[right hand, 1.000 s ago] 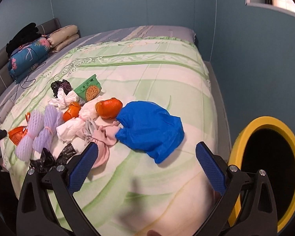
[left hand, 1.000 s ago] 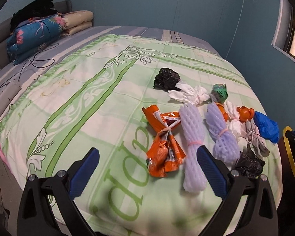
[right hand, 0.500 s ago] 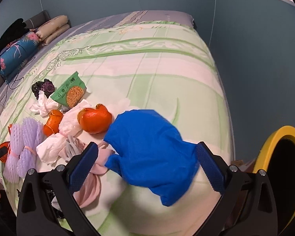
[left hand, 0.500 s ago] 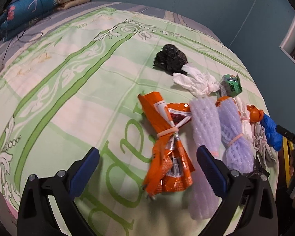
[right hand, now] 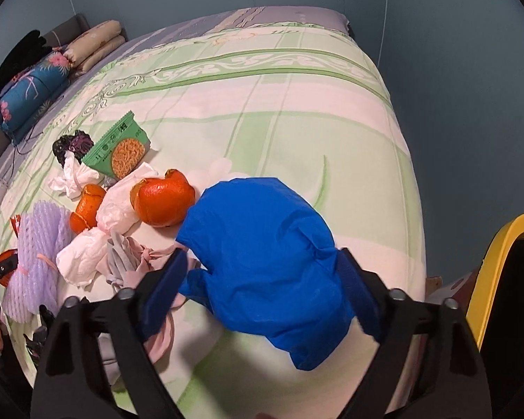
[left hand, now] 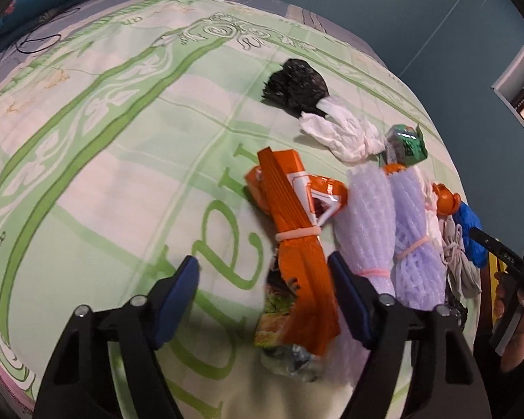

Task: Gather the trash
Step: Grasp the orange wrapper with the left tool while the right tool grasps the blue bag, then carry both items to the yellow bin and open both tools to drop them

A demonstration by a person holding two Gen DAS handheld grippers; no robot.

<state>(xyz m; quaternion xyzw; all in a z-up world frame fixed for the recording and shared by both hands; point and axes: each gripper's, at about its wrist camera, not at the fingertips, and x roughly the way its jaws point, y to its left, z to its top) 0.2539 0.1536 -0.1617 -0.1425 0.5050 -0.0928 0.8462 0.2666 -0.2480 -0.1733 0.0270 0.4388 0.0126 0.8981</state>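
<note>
Both claws closing in on trash on the bed (right hand: 262, 111)

Left gripper (left hand: 263, 276) is narrowing around the orange wrapper (left hand: 297, 244), pads not yet touching; only the right view is showing the right gripper (right hand: 262, 276) narrowing around the blue bag (right hand: 262, 244), plus a yellow bin (right hand: 496, 265) near right.

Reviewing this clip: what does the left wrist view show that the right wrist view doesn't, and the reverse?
Left wrist only: the full orange snack wrapper tied with a rubber band, lying between the left gripper jaws.

Right wrist only: the yellow-rimmed bin, and the green noodle packet's printed face.

Both: the crumpled blue plastic bag, purple foam fruit nets, orange peel, black bag, green patterned bedspread.
</note>
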